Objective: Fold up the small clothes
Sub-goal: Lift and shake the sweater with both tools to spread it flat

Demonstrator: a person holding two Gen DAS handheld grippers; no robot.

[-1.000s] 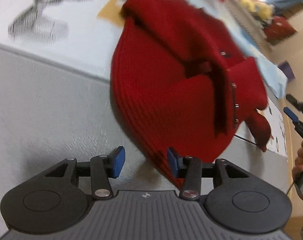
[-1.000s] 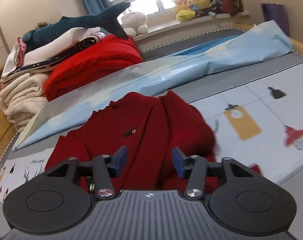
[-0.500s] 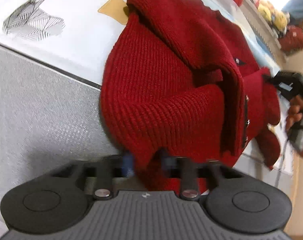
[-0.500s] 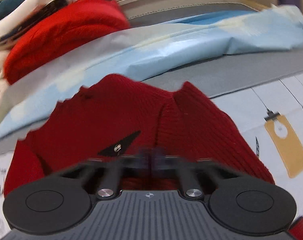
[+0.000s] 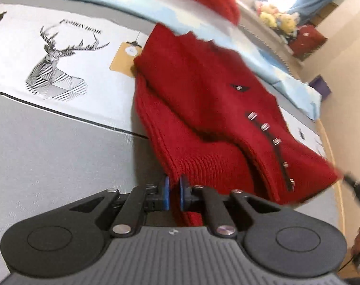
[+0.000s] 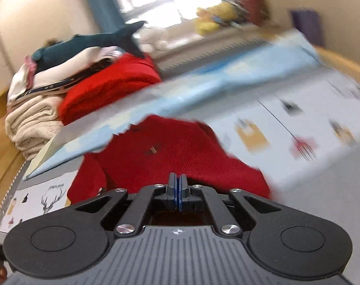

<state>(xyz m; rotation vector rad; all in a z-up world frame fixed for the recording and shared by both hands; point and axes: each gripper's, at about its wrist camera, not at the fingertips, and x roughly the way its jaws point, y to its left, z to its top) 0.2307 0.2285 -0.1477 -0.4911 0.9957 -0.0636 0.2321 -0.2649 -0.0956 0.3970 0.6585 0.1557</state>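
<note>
1. The left claw (image 5: 174, 193) is pinching the ribbed hem of the red knit sweater (image 5: 203, 104) between its blue pads (image 5: 166, 193), with a narrow strip of knit showing in the gap.
2. The right claw (image 6: 177, 193) is pressing its pads together at the near edge of the same sweater (image 6: 170, 156); whether any knit is caught between them cannot be told.
3. The sweater is lying spread on the printed bed sheet (image 5: 61, 147), its row of metal snaps (image 5: 265, 126) running down the front.
4. A deer print (image 5: 56, 64) is showing on the sheet just beside the sweater.
5. A light blue sheet (image 6: 203, 90) is lying along the sweater's far edge.
6. Beyond it, a pile of folded clothes (image 6: 61, 90) is sitting with a plush shark (image 6: 89, 45) on top.
</note>
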